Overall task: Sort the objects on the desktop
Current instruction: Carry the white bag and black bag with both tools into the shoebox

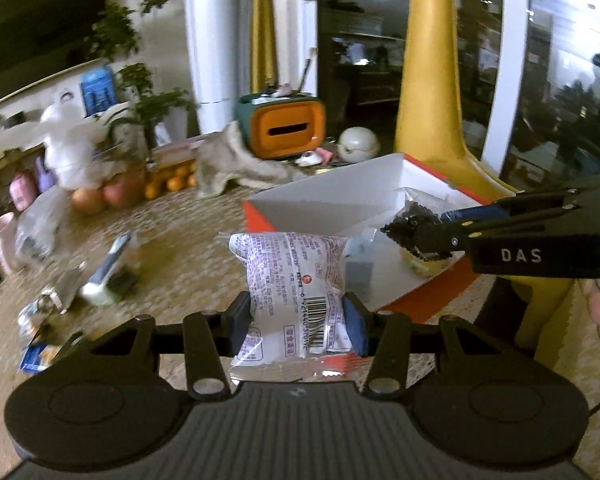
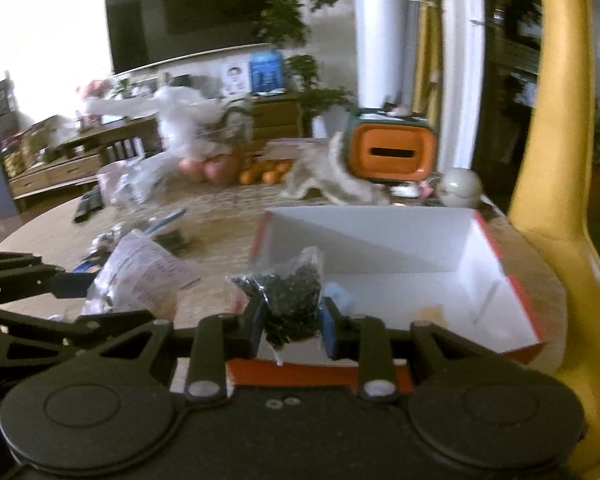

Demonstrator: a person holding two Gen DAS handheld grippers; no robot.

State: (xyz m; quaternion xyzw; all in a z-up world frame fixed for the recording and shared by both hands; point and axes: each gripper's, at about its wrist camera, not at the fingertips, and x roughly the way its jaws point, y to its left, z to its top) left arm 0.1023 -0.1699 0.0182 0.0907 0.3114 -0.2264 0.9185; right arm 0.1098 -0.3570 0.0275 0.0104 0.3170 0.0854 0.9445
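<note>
My left gripper (image 1: 298,320) is shut on a white snack packet with purple print and a barcode (image 1: 296,276), held above the table just left of the box. My right gripper (image 2: 290,322) is shut on a clear bag of small black pieces (image 2: 294,296), held over the near edge of the open white box with orange-red sides (image 2: 480,240). In the left wrist view the right gripper (image 1: 420,240) reaches in from the right with the black bag (image 1: 408,226) over the box (image 1: 332,204). The left gripper and its packet (image 2: 140,276) show at the left of the right wrist view.
Loose items lie on the woven tabletop to the left: a white and blue object (image 1: 108,272) and small packets (image 1: 40,332). Behind stand an orange and green container (image 1: 286,124), a beige cloth (image 1: 228,164), a round cream pot (image 1: 358,144) and fruit (image 1: 100,196). A yellow chair back (image 2: 556,184) rises at right.
</note>
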